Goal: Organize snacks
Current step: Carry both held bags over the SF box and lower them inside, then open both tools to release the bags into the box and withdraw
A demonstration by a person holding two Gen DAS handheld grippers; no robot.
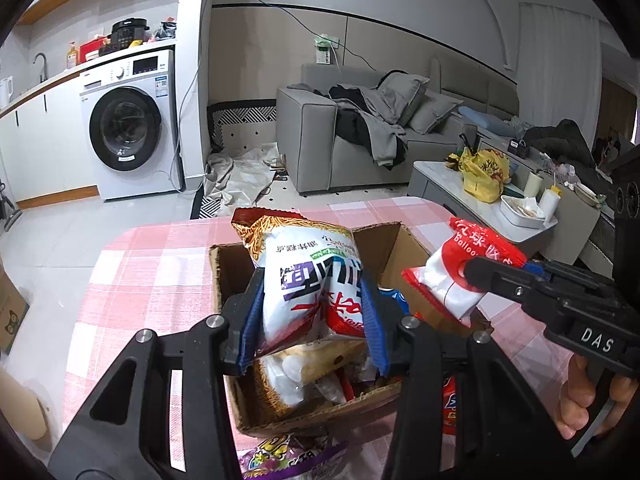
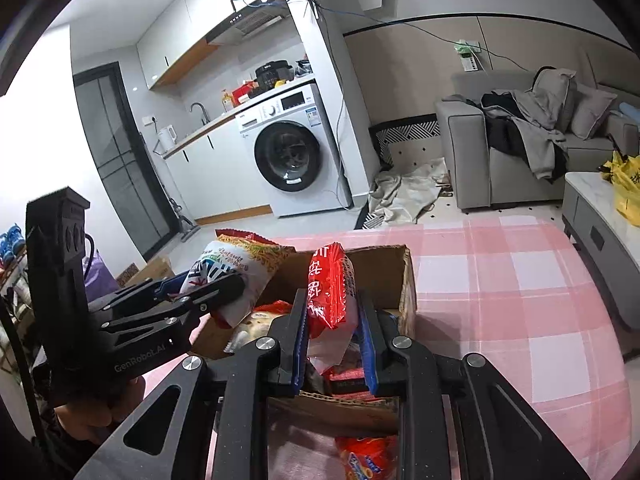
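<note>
My left gripper (image 1: 314, 300) is shut on a white noodle-snack bag (image 1: 308, 276) and holds it over an open cardboard box (image 1: 228, 276) on the pink plaid table (image 1: 152, 264). My right gripper (image 2: 334, 320) is shut on a red-and-white snack packet (image 2: 330, 292), held above the same box (image 2: 384, 264). The right gripper and its packet (image 1: 460, 268) show at the right of the left wrist view. The left gripper with its bag (image 2: 236, 268) shows at the left of the right wrist view. Several other snack packs lie inside the box.
A purple snack bag (image 1: 288, 456) and a red pack (image 2: 368, 456) lie on the table in front of the box. A coffee table with a yellow bag (image 1: 484, 172) stands to the right. A sofa (image 1: 360, 128) and a washing machine (image 1: 128, 124) stand behind.
</note>
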